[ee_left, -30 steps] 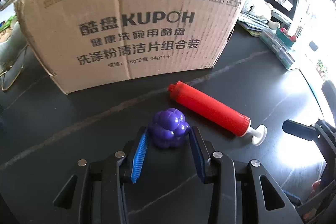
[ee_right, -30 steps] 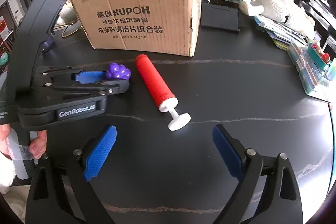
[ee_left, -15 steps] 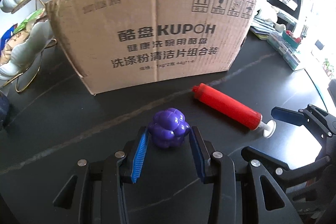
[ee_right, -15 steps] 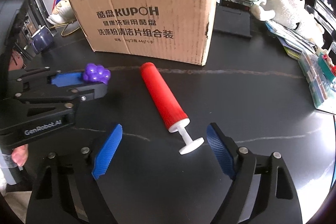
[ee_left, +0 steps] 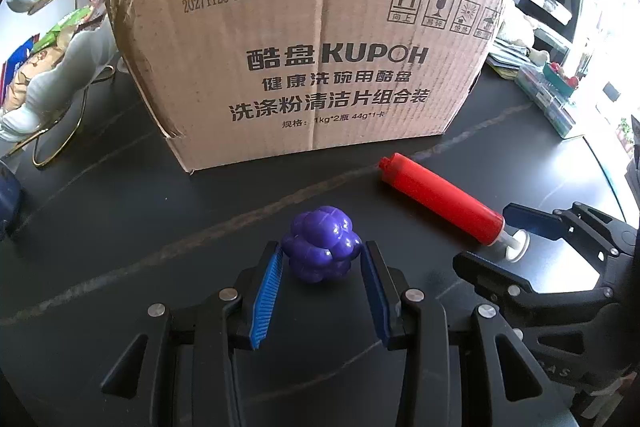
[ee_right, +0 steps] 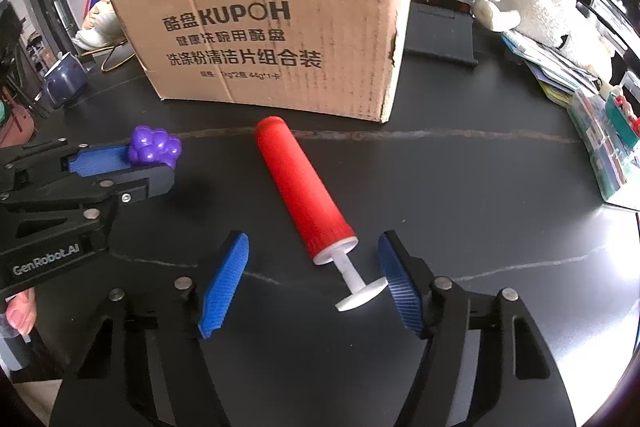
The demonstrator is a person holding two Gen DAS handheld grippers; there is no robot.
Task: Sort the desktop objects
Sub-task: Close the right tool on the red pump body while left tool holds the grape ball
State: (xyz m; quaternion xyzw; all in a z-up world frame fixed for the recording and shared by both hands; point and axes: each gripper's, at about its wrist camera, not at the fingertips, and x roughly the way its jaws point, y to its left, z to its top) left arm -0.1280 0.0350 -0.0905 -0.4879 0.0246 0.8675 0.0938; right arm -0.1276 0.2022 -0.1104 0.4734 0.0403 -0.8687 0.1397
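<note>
My left gripper (ee_left: 320, 259) is shut on a purple grape-cluster toy (ee_left: 320, 249) and holds it above the black table; the toy also shows in the right wrist view (ee_right: 154, 147). A red hand pump (ee_right: 302, 193) with a white plunger (ee_right: 356, 287) lies on the table in front of a cardboard box (ee_right: 280, 27). My right gripper (ee_right: 314, 273) is open, its blue pads on either side of the plunger end. The pump (ee_left: 440, 201) and box (ee_left: 312, 67) also show in the left wrist view.
A blue mug (ee_right: 64, 87) and a white dish on a gold stand (ee_left: 44, 87) are at the left. A plush toy (ee_right: 548, 15), booklets and a clear plastic organizer (ee_right: 608, 143) lie at the right. A black stand (ee_right: 440, 31) is behind the box.
My left gripper has risen and pulled back with the grape toy. My right gripper has moved forward so that its pads now flank the pump's plunger.
</note>
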